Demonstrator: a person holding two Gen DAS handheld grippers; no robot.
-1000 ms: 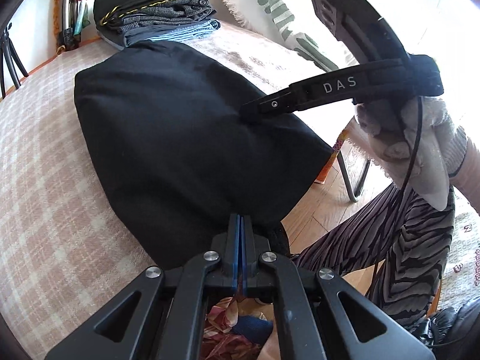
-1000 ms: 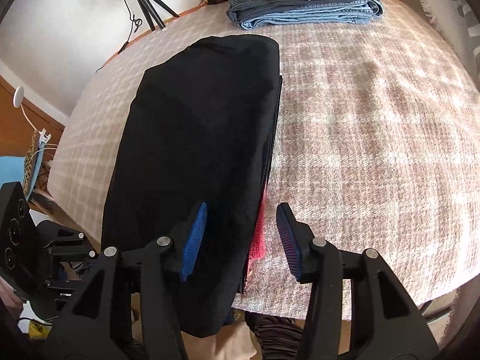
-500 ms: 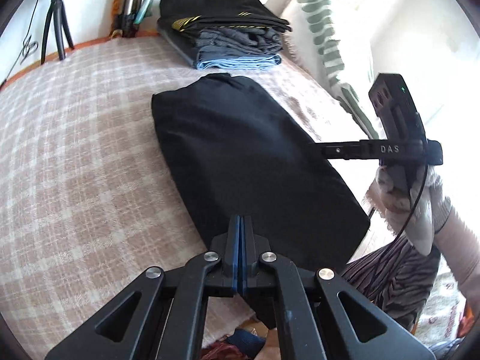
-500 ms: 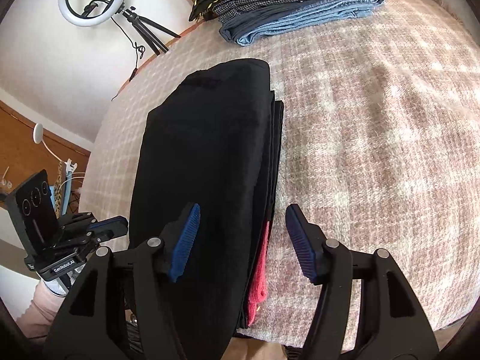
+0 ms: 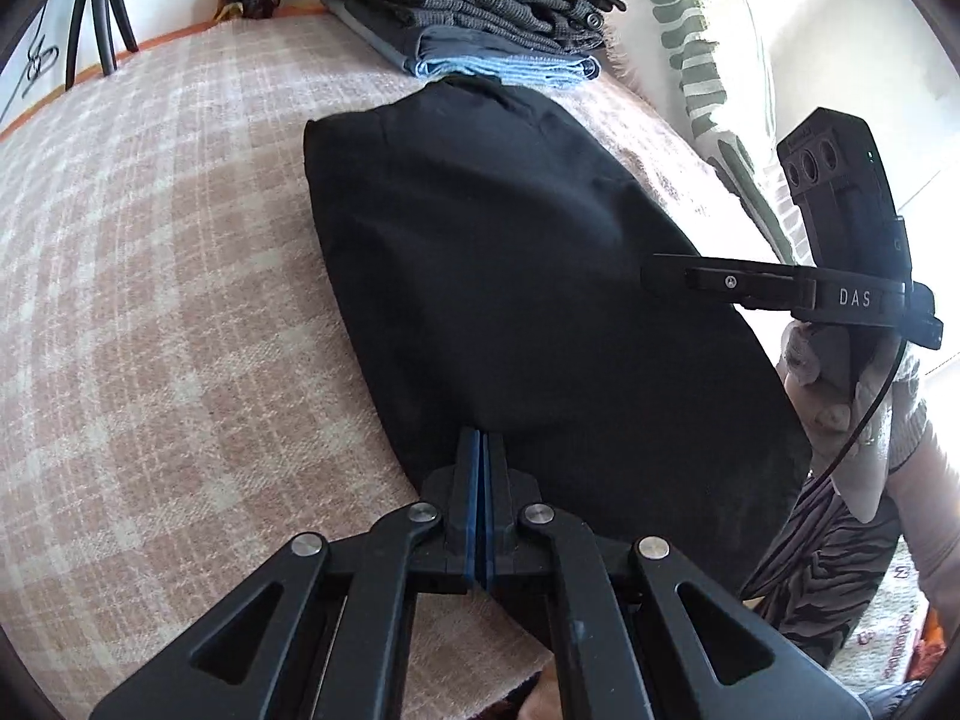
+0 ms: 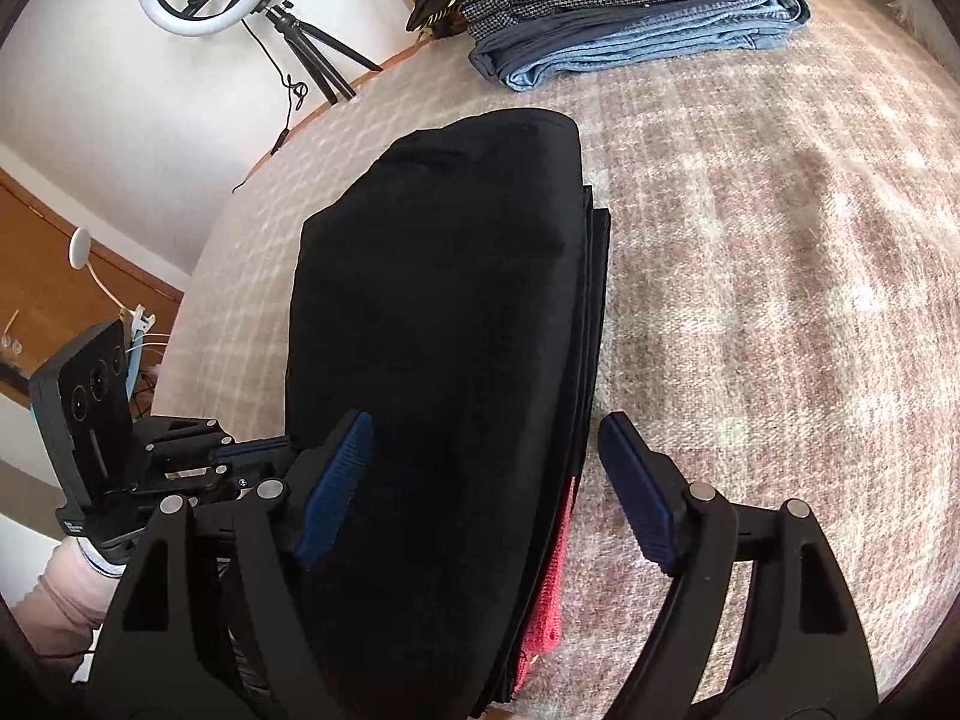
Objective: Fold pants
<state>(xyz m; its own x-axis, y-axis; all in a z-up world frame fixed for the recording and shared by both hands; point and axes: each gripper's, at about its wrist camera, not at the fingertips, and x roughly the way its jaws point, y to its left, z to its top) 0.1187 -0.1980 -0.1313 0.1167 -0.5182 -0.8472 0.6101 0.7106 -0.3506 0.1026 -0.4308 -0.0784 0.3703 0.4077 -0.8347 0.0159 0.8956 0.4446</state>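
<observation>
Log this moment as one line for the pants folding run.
stage: fold done | black pants: folded on plaid blanket | left gripper: shut, empty | right gripper: jaws just opening, straddling pants edge

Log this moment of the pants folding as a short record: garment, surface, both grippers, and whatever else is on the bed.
garment: black pants, folded into a long bundle, lying flat; a pink-red strip shows at the near edge
surface: pink plaid blanket
left gripper: shut, tips at the near edge of the pants; no cloth visibly pinched
right gripper: open, jaws have just been opening, pads apart on either side of the layered edge, not pressing it
other items: stack of folded clothes at the far end, apart from the pants
</observation>
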